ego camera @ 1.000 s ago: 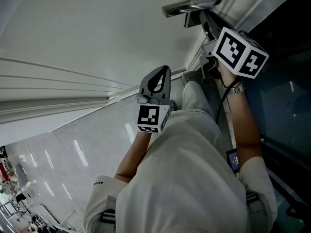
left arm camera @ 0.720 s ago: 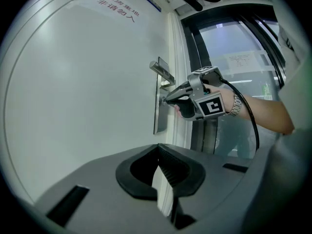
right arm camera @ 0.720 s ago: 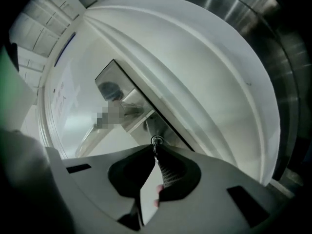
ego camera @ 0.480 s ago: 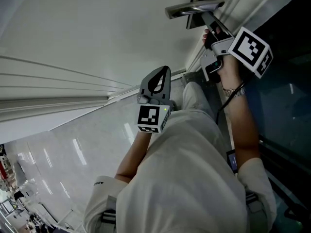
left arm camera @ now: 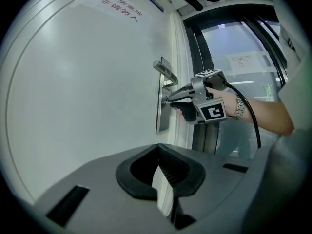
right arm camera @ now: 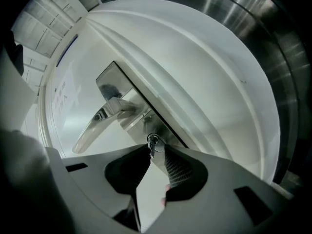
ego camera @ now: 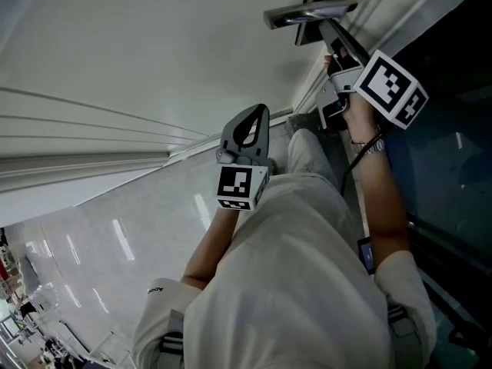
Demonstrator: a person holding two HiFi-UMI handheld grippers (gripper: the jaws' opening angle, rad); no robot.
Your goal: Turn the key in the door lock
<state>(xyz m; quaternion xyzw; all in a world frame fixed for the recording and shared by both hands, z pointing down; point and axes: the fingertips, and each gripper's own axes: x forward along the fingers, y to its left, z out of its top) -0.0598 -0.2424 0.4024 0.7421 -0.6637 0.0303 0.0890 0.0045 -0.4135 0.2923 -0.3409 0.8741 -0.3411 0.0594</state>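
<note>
My right gripper (right arm camera: 155,152) is at the lock just below the handle (right arm camera: 105,116). Its jaws have just been opening and now stand part way apart, with the key (right arm camera: 153,141) between their tips. As far as I can tell, the pads are not pinching it. The key sits in the cylinder under the handle. My left gripper (left arm camera: 159,151) hangs well away from the handle, jaws together on nothing. I judge this a re-grip between turns. To do it well, I'd reset the wrist while staying on the key's axis and close squarely on its flat head. Then I'd twist about that axis, never sideways, so it neither binds nor slips.
</note>
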